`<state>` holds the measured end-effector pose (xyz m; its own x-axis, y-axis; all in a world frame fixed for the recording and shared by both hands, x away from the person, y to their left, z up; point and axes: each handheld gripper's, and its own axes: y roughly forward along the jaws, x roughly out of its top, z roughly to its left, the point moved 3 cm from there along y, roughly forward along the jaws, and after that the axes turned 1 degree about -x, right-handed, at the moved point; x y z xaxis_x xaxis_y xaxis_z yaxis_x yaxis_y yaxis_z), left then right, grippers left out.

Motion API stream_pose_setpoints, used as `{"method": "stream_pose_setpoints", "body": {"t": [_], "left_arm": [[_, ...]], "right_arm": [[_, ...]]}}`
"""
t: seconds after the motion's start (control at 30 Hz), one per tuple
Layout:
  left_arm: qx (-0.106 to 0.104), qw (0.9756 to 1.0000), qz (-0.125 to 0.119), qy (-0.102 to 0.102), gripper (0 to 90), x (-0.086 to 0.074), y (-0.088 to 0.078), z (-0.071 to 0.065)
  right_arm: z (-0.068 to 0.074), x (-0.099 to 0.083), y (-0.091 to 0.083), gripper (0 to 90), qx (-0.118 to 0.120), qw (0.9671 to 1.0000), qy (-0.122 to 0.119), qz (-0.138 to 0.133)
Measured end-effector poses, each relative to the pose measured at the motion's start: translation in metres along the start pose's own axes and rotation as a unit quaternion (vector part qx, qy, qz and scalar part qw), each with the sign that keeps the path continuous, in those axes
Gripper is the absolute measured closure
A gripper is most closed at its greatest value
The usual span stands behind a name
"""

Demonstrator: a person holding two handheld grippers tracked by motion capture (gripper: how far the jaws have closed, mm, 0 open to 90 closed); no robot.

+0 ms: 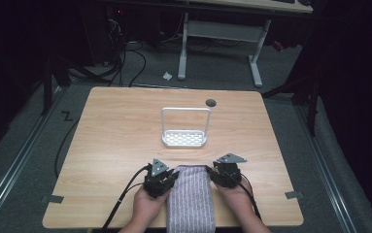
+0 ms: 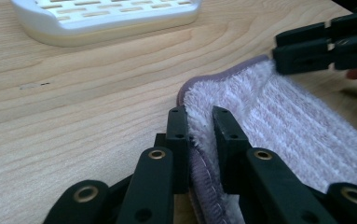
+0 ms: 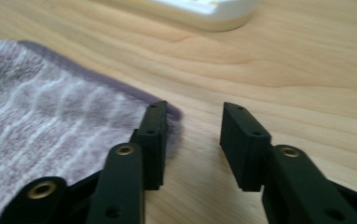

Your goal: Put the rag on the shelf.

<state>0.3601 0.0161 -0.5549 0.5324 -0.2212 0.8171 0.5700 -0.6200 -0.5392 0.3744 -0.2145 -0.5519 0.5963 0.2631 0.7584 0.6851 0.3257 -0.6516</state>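
Note:
A folded grey-lilac striped towel (image 1: 191, 199) lies at the table's near edge, between the person's two hands. My left gripper (image 1: 174, 174) is at its far left corner. In the left gripper view the towel's (image 2: 283, 121) hemmed edge is pinched between my left gripper's (image 2: 199, 116) jaws. My right gripper (image 1: 211, 172) is at the far right corner. In the right gripper view its (image 3: 192, 116) jaws stand apart with bare wood between them, and the towel's (image 3: 50, 116) corner touches the outside of the left jaw. The right gripper (image 2: 325, 46) also appears beyond the towel in the left gripper view.
A white perforated tray with a tall wire handle (image 1: 184, 138) stands mid-table, just beyond the towel; its rim shows in both gripper views (image 2: 106, 18) (image 3: 204, 11). The wooden table (image 1: 115, 126) has a cable hole (image 1: 211, 103) at its far edge. Cables trail from both grippers.

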Motion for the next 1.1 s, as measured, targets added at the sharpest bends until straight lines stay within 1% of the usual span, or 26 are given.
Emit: {"method": "stream_pose_setpoints", "body": {"t": [0.03, 0.07, 0.1, 0.17, 0.2, 0.23, 0.27, 0.3, 0.33, 0.37, 0.43, 0.47, 0.53, 0.57, 0.67, 0.73, 0.87, 0.97, 1.0, 1.03, 1.1], "left_arm": [[0.000, 1.0000, 0.001, -0.001, 78.3, 0.000, 0.000, 0.000], [0.001, 1.0000, 0.003, -0.002, 78.1, 0.000, 0.001, 0.001], [0.004, 1.0000, 0.003, -0.002, 77.9, 0.000, 0.001, 0.000], [0.007, 1.0000, 0.003, 0.003, 77.3, -0.001, 0.002, -0.001], [0.008, 0.9999, 0.005, 0.006, 76.9, -0.001, 0.002, -0.001], [0.008, 0.9999, 0.005, 0.006, 76.7, -0.001, 0.003, -0.001], [0.008, 0.9999, 0.007, 0.006, 76.4, -0.001, 0.003, -0.001], [0.008, 0.9999, 0.007, 0.004, 76.2, -0.001, 0.003, -0.001], [0.006, 0.9999, 0.008, 0.001, 76.1, -0.001, 0.003, -0.001], [0.005, 1.0000, 0.008, 0.001, 76.2, -0.001, 0.003, 0.000], [0.005, 1.0000, 0.004, 0.003, 77.2, -0.001, 0.002, -0.001], [0.005, 1.0000, 0.001, 0.005, 77.6, -0.001, 0.002, -0.001], [0.005, 0.9999, -0.006, 0.008, 78.2, 0.000, -0.001, -0.002], [0.006, 0.9999, -0.011, 0.008, 78.3, 0.000, -0.002, -0.001], [0.007, 0.9995, -0.029, 0.011, 78.4, 0.003, -0.008, -0.002], [0.006, 0.9989, -0.045, 0.014, 78.4, 0.005, -0.013, -0.004], [0.005, 0.9968, -0.078, 0.018, 78.4, 0.012, -0.025, -0.009], [0.009, 0.9942, -0.103, 0.028, 78.4, 0.016, -0.035, -0.015], [0.011, 0.9927, -0.116, 0.032, 78.4, 0.018, -0.040, -0.018], [0.012, 0.9916, -0.124, 0.034, 78.4, 0.020, -0.044, -0.020], [0.016, 0.9888, -0.142, 0.041, 78.4, 0.024, -0.052, -0.024]], "right_arm": [[-0.001, 0.000, -0.002, 65.1, -0.004, 1.0000, 0.003, -0.004], [-0.001, -0.001, -0.003, 64.5, 0.001, 0.9999, 0.009, -0.007], [-0.001, -0.001, -0.003, 63.0, 0.012, 0.9997, 0.015, -0.012], [0.006, -0.001, -0.002, 58.6, 0.030, 0.9993, 0.014, -0.015], [0.011, -0.002, 0.000, 55.9, 0.039, 0.9991, 0.010, -0.011], [0.014, -0.002, 0.001, 54.1, 0.039, 0.9992, 0.008, -0.009], [0.017, -0.002, 0.004, 53.1, 0.042, 0.9991, 0.008, -0.005], [0.020, -0.003, 0.006, 53.5, 0.045, 0.9990, 0.006, 0.004], [0.021, -0.003, 0.007, 58.0, 0.036, 0.9993, -0.005, 0.000], [0.022, -0.003, 0.007, 66.0, 0.032, 0.9994, -0.016, 0.000], [0.023, -0.003, 0.006, 78.3, 0.039, 0.9990, -0.019, 0.001], [0.025, -0.004, 0.005, 82.1, 0.037, 0.9990, -0.026, -0.003], [0.027, -0.003, 0.003, 83.9, 0.031, 0.9987, -0.040, -0.011], [0.028, -0.003, 0.002, 84.2, 0.032, 0.9986, -0.040, -0.014], [0.029, -0.002, -0.007, 84.4, 0.032, 0.9980, -0.042, -0.035], [0.031, -0.001, -0.013, 84.4, 0.031, 0.9973, -0.042, -0.051], [0.035, 0.003, -0.029, 84.4, 0.020, 0.9942, -0.047, -0.094], [0.039, 0.007, -0.040, 84.3, 0.011, 0.9906, -0.055, -0.125], [0.040, 0.009, -0.044, 84.3, 0.007, 0.9891, -0.058, -0.135], [0.043, 0.011, -0.049, 84.3, 0.001, 0.9869, -0.066, -0.147], [0.046, 0.014, -0.057, 84.3, -0.003, 0.9835, -0.072, -0.166]]}}
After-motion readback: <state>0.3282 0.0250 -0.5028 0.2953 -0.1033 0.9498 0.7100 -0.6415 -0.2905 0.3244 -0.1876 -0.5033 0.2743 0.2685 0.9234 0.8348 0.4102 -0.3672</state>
